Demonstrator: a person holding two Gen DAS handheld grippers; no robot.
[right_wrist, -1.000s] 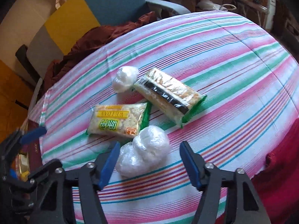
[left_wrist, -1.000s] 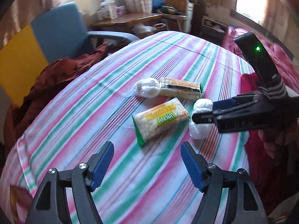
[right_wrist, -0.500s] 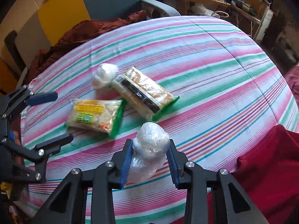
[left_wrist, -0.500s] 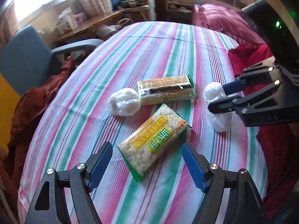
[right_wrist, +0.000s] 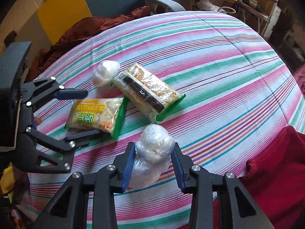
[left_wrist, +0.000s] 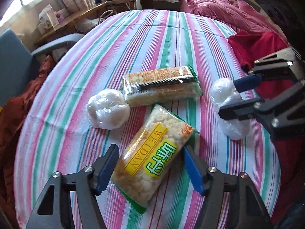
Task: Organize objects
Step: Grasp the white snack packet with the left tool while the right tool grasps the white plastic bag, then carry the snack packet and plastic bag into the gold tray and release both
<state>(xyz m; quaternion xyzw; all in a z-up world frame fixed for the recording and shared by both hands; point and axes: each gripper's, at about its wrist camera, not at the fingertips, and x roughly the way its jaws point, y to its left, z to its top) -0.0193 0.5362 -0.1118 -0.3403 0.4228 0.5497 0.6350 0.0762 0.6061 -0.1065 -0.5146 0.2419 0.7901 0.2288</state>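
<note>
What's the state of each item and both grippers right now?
Left gripper: jaws closing around the WEIDAN snack pack, pads not yet pressing.
WEIDAN snack pack: sealed, flat on the striped cloth.
Right gripper: shut on the white wrapped bundle.
White wrapped bundle: gripped; lifted or not, cannot tell.
Second white bundle: wrapped, resting free, beside the cracker pack.
Cracker pack: sealed, lying flat.

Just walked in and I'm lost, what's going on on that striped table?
A person is sorting snacks with two handheld grippers. The right gripper is shut on a white plastic-wrapped bundle. The left gripper straddles the yellow-labelled snack packet, its jaws closing. A longer snack packet and another white bundle lie untouched.
</note>
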